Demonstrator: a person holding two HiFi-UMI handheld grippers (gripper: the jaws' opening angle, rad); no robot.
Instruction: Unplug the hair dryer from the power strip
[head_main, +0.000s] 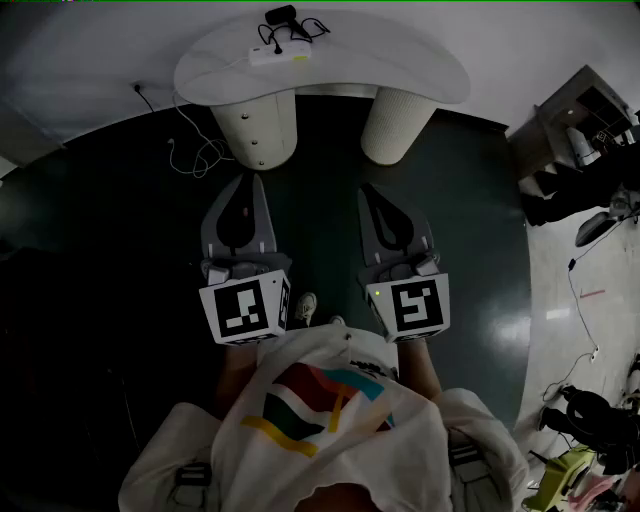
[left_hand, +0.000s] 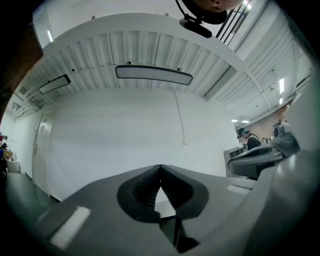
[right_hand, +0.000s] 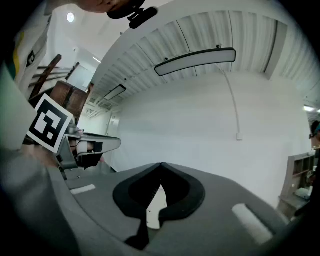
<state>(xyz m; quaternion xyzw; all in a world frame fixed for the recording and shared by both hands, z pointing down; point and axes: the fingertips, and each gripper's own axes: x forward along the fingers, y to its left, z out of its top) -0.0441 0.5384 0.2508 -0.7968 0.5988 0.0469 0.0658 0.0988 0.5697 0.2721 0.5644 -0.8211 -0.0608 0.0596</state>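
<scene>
On the white table (head_main: 420, 70) at the top of the head view lies a white power strip (head_main: 278, 55). Just behind it sits the black hair dryer (head_main: 282, 16), its dark cord looping to the right. My left gripper (head_main: 249, 180) and right gripper (head_main: 368, 190) are held side by side, well short of the table and pointing toward it. Both are shut and empty. In the left gripper view the left gripper's (left_hand: 160, 167) jaws meet at a point against a white wall. In the right gripper view the right gripper's (right_hand: 161, 165) jaws do the same.
Two pale round table legs (head_main: 257, 130) (head_main: 398, 125) stand on the dark floor ahead of the grippers. A thin cable (head_main: 190, 150) trails on the floor at the left. Shelving and cluttered gear (head_main: 585, 120) line the right side.
</scene>
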